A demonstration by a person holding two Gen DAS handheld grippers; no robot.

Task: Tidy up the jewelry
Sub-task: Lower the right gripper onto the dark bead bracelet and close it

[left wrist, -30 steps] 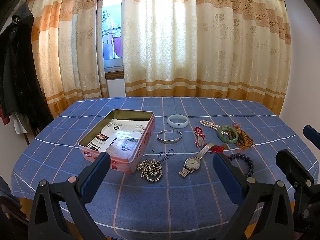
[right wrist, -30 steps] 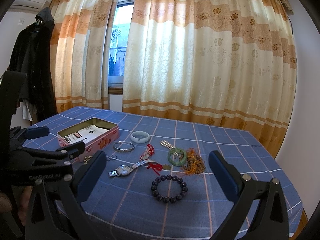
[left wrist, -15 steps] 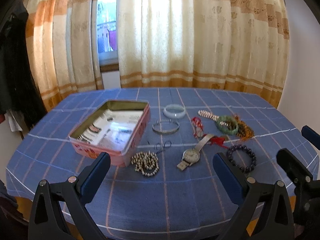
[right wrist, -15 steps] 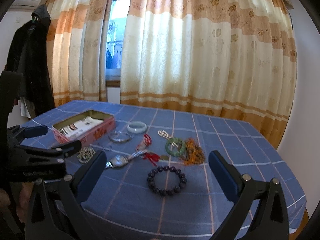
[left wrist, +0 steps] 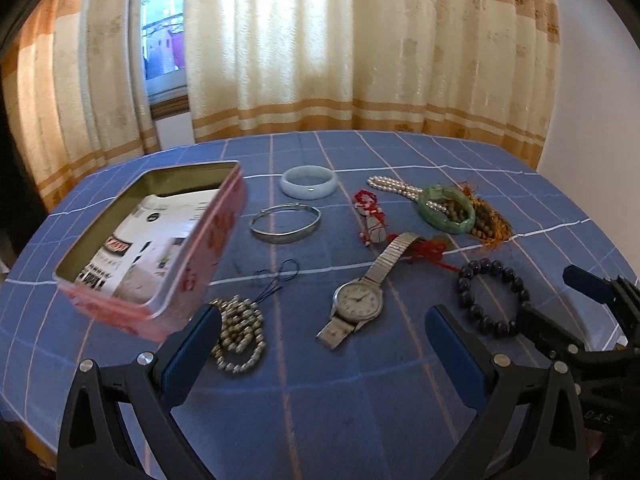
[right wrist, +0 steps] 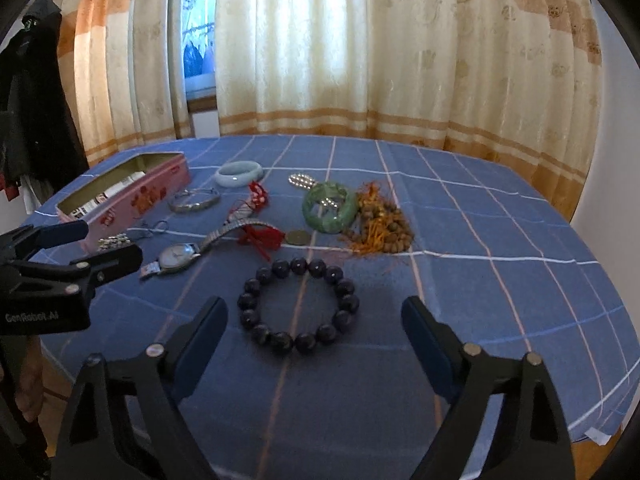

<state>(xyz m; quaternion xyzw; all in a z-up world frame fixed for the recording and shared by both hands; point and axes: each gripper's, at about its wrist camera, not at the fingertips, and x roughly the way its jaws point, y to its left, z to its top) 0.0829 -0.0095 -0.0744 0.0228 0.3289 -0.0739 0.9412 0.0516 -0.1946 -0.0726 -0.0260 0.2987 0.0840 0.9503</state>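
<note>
The dark purple round-bead bracelet (right wrist: 298, 306) lies on the blue checked worktop (right wrist: 500, 280) at frame centre, just beyond the empty right tool (right wrist: 314, 334), its wide jaws closing. The left tool (left wrist: 320, 344) gapes empty.

On the table (right wrist: 500, 280), the bead bracelet (right wrist: 298, 304) lies just ahead, between the right gripper's fingers (right wrist: 424, 340). Between the left gripper's fingers (left wrist: 192, 352) and ahead lies the watch (left wrist: 358, 300); the tin (left wrist: 160, 236) sits beyond the left finger, bangles (left wrist: 286, 224) behind.
</note>
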